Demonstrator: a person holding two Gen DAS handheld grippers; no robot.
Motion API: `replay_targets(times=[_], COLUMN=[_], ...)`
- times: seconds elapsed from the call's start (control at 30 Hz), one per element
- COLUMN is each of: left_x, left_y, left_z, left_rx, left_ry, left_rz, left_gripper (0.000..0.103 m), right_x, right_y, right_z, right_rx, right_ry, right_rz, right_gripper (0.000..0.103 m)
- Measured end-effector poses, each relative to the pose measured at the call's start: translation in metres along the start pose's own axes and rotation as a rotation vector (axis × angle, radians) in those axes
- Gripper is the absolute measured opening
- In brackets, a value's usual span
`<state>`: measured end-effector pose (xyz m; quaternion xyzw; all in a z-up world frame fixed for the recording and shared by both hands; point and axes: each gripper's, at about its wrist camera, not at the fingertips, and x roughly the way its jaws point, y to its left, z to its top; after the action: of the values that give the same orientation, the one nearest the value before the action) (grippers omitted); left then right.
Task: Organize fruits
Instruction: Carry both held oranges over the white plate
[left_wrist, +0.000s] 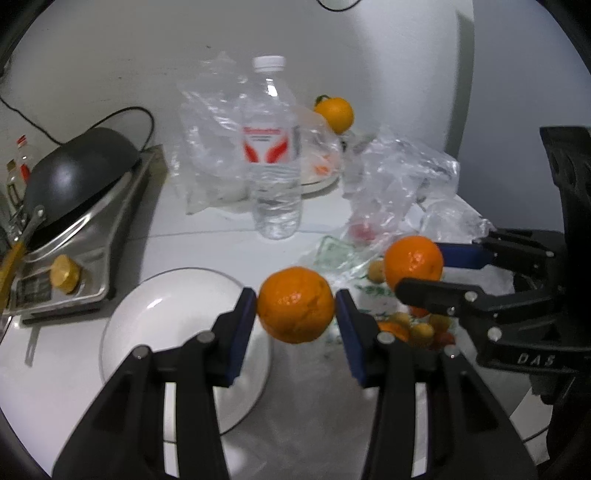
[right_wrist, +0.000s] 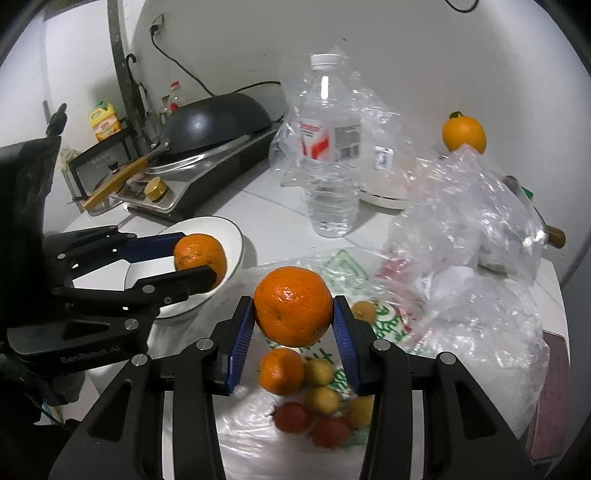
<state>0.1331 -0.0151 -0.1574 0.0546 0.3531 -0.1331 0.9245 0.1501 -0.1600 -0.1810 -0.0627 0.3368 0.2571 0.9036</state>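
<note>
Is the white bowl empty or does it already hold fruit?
Empty. The white bowl shows a bare interior in the left wrist view; the orange is clamped in the left gripper, hanging over its rim, not inside.

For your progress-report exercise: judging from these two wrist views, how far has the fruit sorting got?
Done: nothing visibly; the white bowl looks empty. In hand: the left gripper clamps one orange near the bowl, and the right gripper clamps a second orange above the plastic bag. Left: another orange, small yellow fruits and red fruits lie on the bag.
</note>
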Motion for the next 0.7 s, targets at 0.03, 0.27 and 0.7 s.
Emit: replay_targets(times=[0.03, 0.27, 0.7], left_x=[-0.002, -0.011, -0.008], left_y=[0.004, 0.038, 0.095], left_z=[-0.002, -0.014, -0.035], left_rx=[-0.004, -0.056, -0.142], left_ry=[-0.002, -0.007, 0.014], left_rz=[0.005, 0.039, 0.114], left_gripper=[0.045, 0.045, 0.045], right_x=[0.001, 0.013, 0.051], right_y=[0.002, 0.028, 0.072], right_z=[0.001, 0.012, 0.034], right_rx=[-0.004, -0.041, -0.093], right_ry=[0.001, 0.009, 0.04], right_rz=[0.0, 0.013, 0.069], right_gripper=[0.045, 0.045, 0.045])
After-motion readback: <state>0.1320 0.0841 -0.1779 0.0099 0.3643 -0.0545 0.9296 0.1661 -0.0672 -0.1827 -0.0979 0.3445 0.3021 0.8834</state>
